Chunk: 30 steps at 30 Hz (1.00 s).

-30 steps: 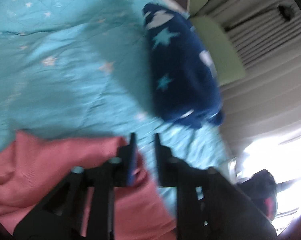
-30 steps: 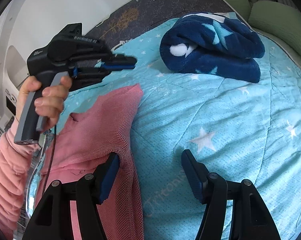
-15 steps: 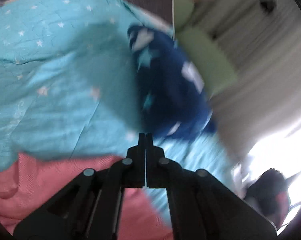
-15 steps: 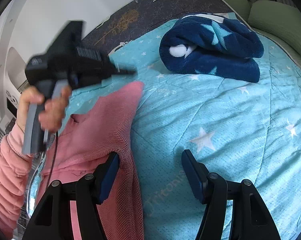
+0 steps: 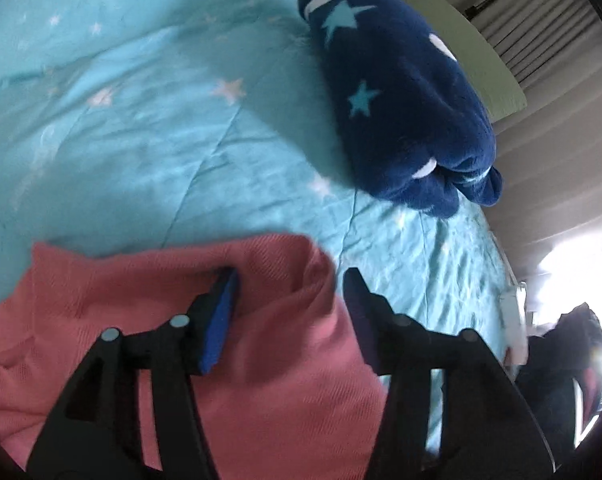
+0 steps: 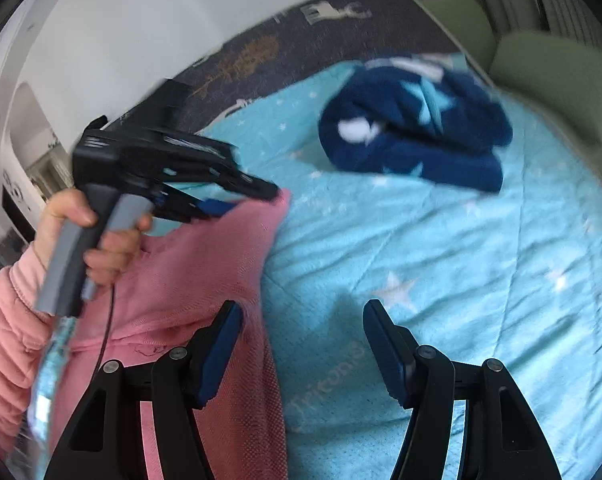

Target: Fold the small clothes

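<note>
Faint "Triconia"-like script on quilt [image 6: 441, 264]

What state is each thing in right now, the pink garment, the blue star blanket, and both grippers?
pink garment: lying on the teal quilt, far corner between the left gripper's open fingers.
blue star blanket: folded, resting on the quilt, untouched.
left gripper: open, straddling the garment's corner.
right gripper: open, over the garment's near edge, holding nothing.

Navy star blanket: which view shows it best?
The left wrist view: the navy star blanket is large and fairly sharp, folded on the teal bedspread. The right wrist view shows it smaller and motion-blurred.
</note>
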Tool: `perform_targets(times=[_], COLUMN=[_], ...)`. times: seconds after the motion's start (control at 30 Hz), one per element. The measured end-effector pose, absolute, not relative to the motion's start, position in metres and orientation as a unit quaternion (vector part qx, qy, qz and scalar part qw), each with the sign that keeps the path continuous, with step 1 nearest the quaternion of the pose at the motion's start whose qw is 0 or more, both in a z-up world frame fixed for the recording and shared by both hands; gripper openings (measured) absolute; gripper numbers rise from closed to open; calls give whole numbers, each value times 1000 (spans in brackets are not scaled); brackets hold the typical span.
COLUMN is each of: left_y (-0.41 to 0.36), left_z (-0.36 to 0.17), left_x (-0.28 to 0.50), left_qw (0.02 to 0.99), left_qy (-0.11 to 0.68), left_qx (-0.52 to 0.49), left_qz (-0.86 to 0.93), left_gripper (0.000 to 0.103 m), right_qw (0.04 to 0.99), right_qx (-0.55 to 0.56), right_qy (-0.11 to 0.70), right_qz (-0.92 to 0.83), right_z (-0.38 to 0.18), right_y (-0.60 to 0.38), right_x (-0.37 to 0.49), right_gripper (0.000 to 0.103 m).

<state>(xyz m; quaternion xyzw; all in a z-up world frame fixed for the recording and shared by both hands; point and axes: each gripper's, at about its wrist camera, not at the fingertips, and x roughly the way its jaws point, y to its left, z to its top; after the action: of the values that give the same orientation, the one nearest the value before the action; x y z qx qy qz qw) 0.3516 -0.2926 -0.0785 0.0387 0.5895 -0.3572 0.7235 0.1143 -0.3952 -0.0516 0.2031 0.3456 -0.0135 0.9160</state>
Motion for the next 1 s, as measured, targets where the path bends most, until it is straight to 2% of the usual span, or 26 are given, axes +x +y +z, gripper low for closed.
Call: perform_targets(times=[0.03,0.07,0.1,0.17,0.2,0.23,0.27,0.33,0.43,0.5,0.53,0.57,0.6,0.63,0.67,0.8,0.83,0.87,0.93,1.0], left_y=[-295,-299,-304,-310,-313,-313,-311,-304,-296,-287,-279,-272,-268,-266,-266,-276,-284,-292,-303,-304], left_z=[-77,-75,-76,-68,-63,-56,-49,-38,-31,-34,-36,-42,-47,-55,-65,-76,-75,-73,-69,-55], left_x=[351,353,357,358,357,359,362,369,372,368,366,363,362,360,359,357,354,351,348,348], left_qw=[730,729,707,722,729,736,745,758,760,755,752,743,735,727,715,705,704,708,698,739], left_qy=[585,584,603,590,578,567,554,536,538,546,550,561,571,583,601,609,607,600,602,562], left_qx=[32,19,-5,-18,-18,-27,-50,-79,-68,-51,-45,-39,-36,-32,-27,-23,-11,1,-9,-17], left_qz=[-352,-357,-370,-362,-366,-370,-369,-363,-358,-359,-360,-364,-364,-362,-355,-363,-368,-373,-388,-372], left_gripper=[50,5,8,1,0,0,0,0,0,0,4,19,28,51,61,61,54,13,4,1], right_qw=[919,921,922,918,912,904,899,894,870,871,874,876,873,869,859,857,858,858,864,870], right_qx=[191,178,167,138,126,123,125,159,260,255,246,241,250,261,281,295,294,293,286,277], right_qy=[343,345,349,371,391,409,420,419,419,419,419,417,418,421,427,423,422,421,413,407], right_qz=[-17,-15,-11,-4,3,9,11,11,26,23,18,10,7,8,12,9,9,13,19,17], right_z=[-48,-46,-45,-43,-44,-47,-51,-54,-64,-65,-64,-62,-62,-63,-67,-68,-67,-68,-70,-72], right_y=[-391,-386,-382,-370,-364,-361,-361,-372,-403,-402,-400,-398,-400,-402,-407,-415,-414,-411,-406,-405], right_x=[114,115,118,126,133,138,141,140,133,129,126,123,121,119,118,114,113,111,109,103], right_gripper=[64,59,55,38,34,23,7,7,7,7,7,8,8,8,8,9,10,12,15,15])
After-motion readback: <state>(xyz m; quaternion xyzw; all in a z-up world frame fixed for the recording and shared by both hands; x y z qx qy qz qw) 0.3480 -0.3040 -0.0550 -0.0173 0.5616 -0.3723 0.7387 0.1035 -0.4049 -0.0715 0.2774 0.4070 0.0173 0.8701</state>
